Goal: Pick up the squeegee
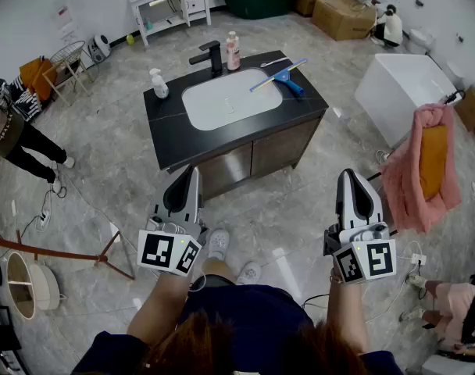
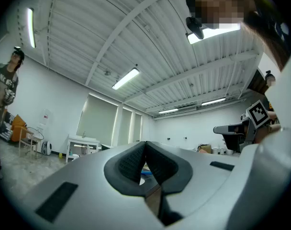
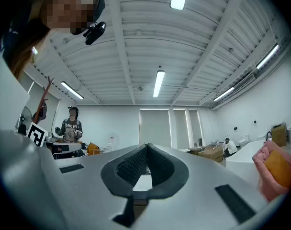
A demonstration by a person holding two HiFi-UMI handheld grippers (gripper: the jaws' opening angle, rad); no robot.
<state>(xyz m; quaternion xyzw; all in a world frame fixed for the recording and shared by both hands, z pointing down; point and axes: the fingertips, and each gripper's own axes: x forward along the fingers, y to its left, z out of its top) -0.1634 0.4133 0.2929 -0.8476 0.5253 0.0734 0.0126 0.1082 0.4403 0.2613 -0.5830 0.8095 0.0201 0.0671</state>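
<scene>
A blue-handled squeegee (image 1: 280, 75) with a yellow blade lies on the black vanity top (image 1: 166, 131), at the back right of the white sink basin (image 1: 230, 98). My left gripper (image 1: 193, 172) and right gripper (image 1: 348, 176) are held low in front of me, well short of the vanity, both pointing toward it. Each is shut with nothing between its jaws. In the left gripper view the tips of the left gripper (image 2: 145, 144) meet, and a sliver of the basin and squeegee shows below them. In the right gripper view the right gripper (image 3: 147, 147) is likewise shut.
A black faucet (image 1: 211, 56), a pink bottle (image 1: 233, 51) and a white pump bottle (image 1: 159, 83) stand on the vanity. A white bathtub (image 1: 403, 91) and a pink towel (image 1: 422, 170) on a rack are at the right. A person (image 1: 15, 131) stands at the left. Cables trail over the floor.
</scene>
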